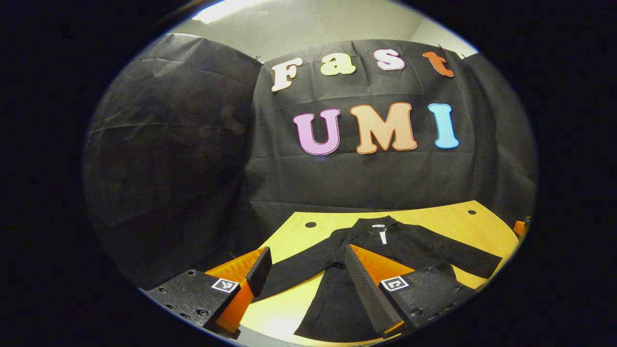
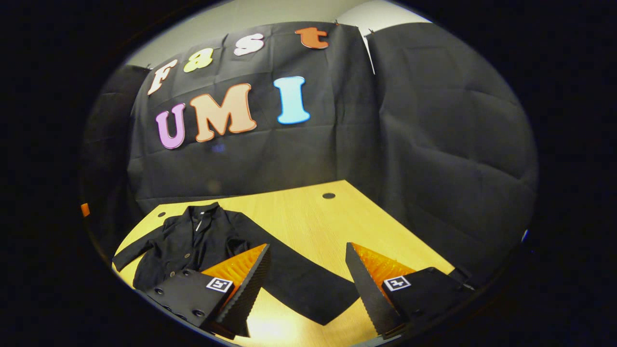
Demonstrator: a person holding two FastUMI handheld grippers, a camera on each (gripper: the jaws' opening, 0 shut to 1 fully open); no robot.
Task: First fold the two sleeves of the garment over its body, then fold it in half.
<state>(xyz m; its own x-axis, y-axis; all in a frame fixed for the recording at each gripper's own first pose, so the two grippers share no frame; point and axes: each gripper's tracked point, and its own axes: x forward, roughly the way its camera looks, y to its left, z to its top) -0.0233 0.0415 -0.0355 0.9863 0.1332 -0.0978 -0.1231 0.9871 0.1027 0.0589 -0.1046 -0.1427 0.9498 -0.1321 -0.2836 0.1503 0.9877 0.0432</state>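
Left gripper view: the jacket's lower hem is cut off by the picture's bottom edge, and one finger covers part of its front. The tag at the collar is too small to read. The table's right corner runs out of the picture.

Right gripper view: a finger hides the near part of the jacket, where the sleeve joins the body. Small pale dots on the front, perhaps buttons, are too small to tell.
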